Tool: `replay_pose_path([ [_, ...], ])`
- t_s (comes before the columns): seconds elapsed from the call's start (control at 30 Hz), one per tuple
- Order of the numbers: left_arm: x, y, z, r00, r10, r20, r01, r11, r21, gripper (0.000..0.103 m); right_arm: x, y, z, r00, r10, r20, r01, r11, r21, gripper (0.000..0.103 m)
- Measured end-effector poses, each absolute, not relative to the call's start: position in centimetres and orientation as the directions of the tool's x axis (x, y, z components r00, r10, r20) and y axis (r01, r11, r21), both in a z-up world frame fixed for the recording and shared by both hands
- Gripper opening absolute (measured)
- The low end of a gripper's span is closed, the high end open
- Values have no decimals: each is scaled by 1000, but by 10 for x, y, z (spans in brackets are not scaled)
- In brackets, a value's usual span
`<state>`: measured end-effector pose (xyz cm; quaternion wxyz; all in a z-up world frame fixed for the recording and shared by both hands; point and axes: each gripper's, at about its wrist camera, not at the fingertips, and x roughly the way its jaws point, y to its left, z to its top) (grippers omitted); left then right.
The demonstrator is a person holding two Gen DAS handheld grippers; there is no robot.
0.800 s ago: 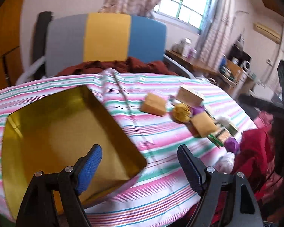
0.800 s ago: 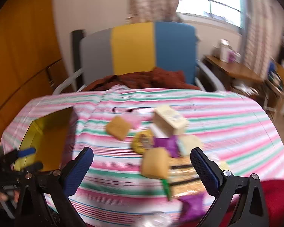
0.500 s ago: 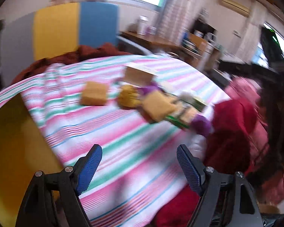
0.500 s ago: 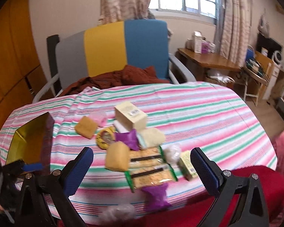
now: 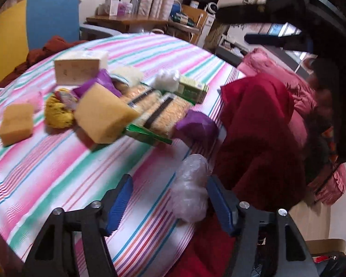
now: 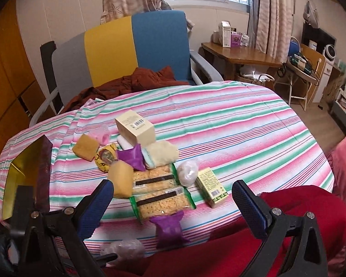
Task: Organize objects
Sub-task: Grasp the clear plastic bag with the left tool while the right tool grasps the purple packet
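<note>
My left gripper [image 5: 170, 204] is open at the table's near edge. A crumpled clear plastic bag [image 5: 191, 198] lies between its fingers, close to the right one. Beyond it sit a purple packet [image 5: 196, 125], two cracker packs [image 5: 159, 110], a yellow sponge [image 5: 103, 113], an orange sponge [image 5: 16, 123] and a cream box [image 5: 77, 68]. My right gripper [image 6: 173, 207] hangs open above the near edge, holding nothing, with the purple packet [image 6: 169, 229] just below it. The gold box [image 6: 23, 168] stands open at the left, and the clear plastic bag [image 6: 124, 249] lies at the bottom.
A striped cloth [image 6: 230, 127] covers the table. A green carton [image 6: 211, 188], a white bundle [image 6: 188, 169] and a yellow ball [image 6: 106, 158] lie in the pile. Red fabric [image 6: 276, 207] drapes at the near right edge. A colour-block chair [image 6: 131, 46] stands behind.
The left gripper has swung right, away from the gold box, and now has the clear plastic bag between its fingers. The right gripper has pulled back and sees the whole pile.
</note>
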<state>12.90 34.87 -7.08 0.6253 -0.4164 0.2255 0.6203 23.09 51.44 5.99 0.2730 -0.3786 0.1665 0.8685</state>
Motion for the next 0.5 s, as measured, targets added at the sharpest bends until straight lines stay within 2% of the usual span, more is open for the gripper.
replay_pose_path([
  [0.03,133,352,-74,137,578,-804,-966,-103,-239,60,231,516,59,-561,347,-752,-604,-793,85,103],
  [0.17,144,364,-89,152,542,-827,-971,-73,-227,57,232,527,49,-526,324,-786,-622,-777,96,103],
  [0.27,149,360,-93,107,549,-829,-983,-66,-171,37,226,529,41,-501,274,-821,-600,-793,102,103],
  [0.33,142,352,-91,130,560,-818,-977,-70,-203,36,220,527,38,-486,253,-837,-575,-814,87,103],
  [0.5,115,321,-91,60,594,-802,-969,-159,-191,36,197,516,15,-385,162,-909,-480,-876,48,103],
])
